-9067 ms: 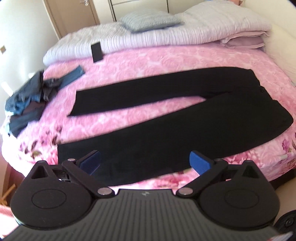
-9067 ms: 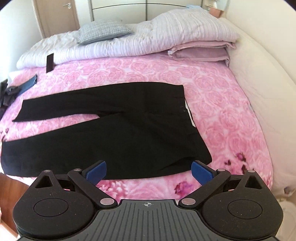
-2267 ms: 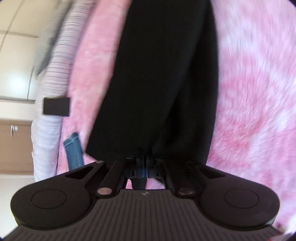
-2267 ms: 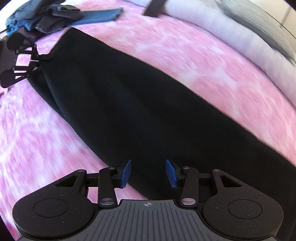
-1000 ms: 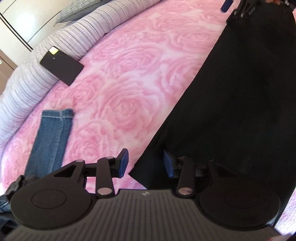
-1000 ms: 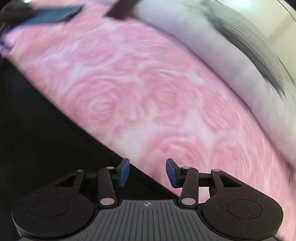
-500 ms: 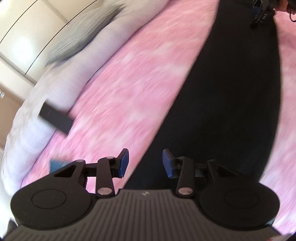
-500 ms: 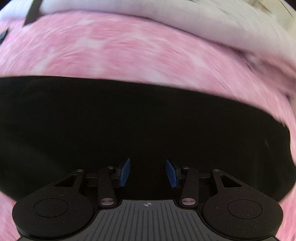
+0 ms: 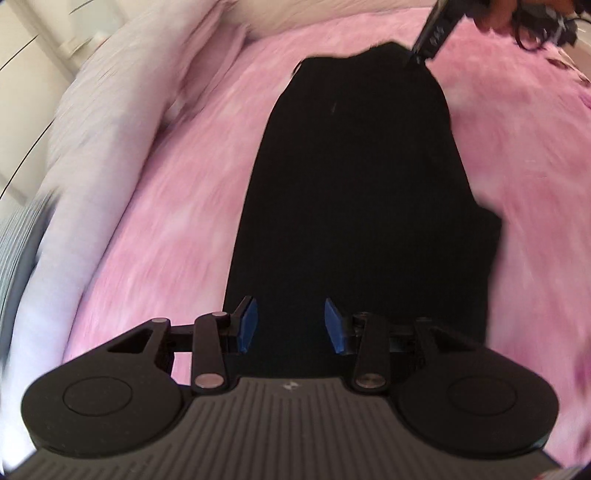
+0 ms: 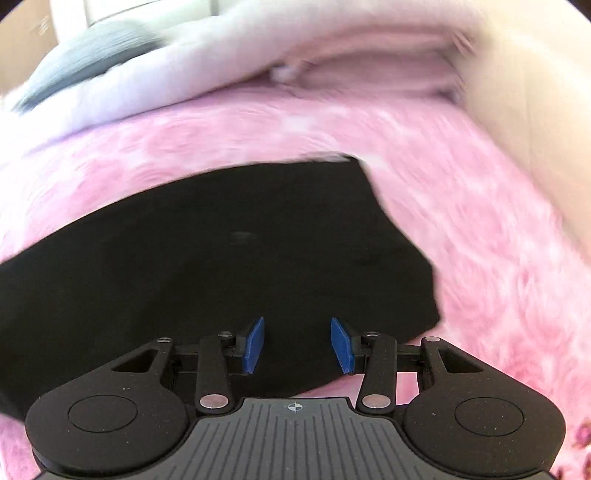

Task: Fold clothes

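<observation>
The trousers (image 9: 354,206) lie flat on the bed (image 9: 166,229), running from 6 o'clock up toward 12 o'clock in the left wrist view. The left claw (image 9: 291,325) hangs over their near end, nothing between its parted fingers. At 1 o'clock, at the trousers' far end, is the right claw (image 9: 430,37) with a hand (image 9: 495,14) behind it. Folded bedding (image 9: 110,96) lies along the bed at 10 o'clock. In the right wrist view a pillow (image 10: 92,48) rests on the bedding at 11 o'clock, behind the trousers.
</observation>
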The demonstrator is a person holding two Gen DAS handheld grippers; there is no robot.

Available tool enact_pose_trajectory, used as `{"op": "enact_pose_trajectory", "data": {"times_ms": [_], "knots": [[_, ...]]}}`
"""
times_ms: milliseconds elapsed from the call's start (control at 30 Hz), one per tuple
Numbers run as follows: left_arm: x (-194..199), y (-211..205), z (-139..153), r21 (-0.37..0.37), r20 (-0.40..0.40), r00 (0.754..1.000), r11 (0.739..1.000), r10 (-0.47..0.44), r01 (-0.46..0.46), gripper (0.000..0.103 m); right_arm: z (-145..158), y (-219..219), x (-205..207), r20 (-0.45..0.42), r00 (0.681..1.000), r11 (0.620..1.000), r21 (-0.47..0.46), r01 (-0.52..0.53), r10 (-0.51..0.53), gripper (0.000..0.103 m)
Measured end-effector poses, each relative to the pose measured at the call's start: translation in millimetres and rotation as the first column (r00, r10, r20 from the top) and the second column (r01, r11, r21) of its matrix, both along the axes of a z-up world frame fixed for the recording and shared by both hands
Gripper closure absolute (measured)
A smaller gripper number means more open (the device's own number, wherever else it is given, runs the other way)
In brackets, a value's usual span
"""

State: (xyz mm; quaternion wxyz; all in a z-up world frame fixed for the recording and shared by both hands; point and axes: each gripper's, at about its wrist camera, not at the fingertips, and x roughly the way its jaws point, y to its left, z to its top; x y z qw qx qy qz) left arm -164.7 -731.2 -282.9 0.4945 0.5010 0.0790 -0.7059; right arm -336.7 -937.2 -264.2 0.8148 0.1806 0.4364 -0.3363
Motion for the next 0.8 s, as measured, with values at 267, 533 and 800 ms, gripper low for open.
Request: {"op": "enact_pose_trajectory", "data": {"times_ms": [267, 533, 800], "knots": [[-68, -97, -31, 0.066, 0.022, 0.991, 0.989, -0.133, 0.131, 0.066, 1, -32, -41, 0.139, 0.990, 0.999, 0.031, -0.020, 0.016, 0.059], [-63, -118, -57, 0.139, 0.040, 0.984, 0.976, -0.173, 0.166, 0.065, -7, -22, -35, 0.135, 0.991, 0.999, 0.032, -0.011, 0.006, 0.059], [-26, -32, 4, 0.026, -0.033, 0.975, 0.975, -0.220, 0.221, 0.063, 2, 57, -64, 0.180, 0.969, 0.983, 0.100, 0.152, -0.168, 0.028]]}}
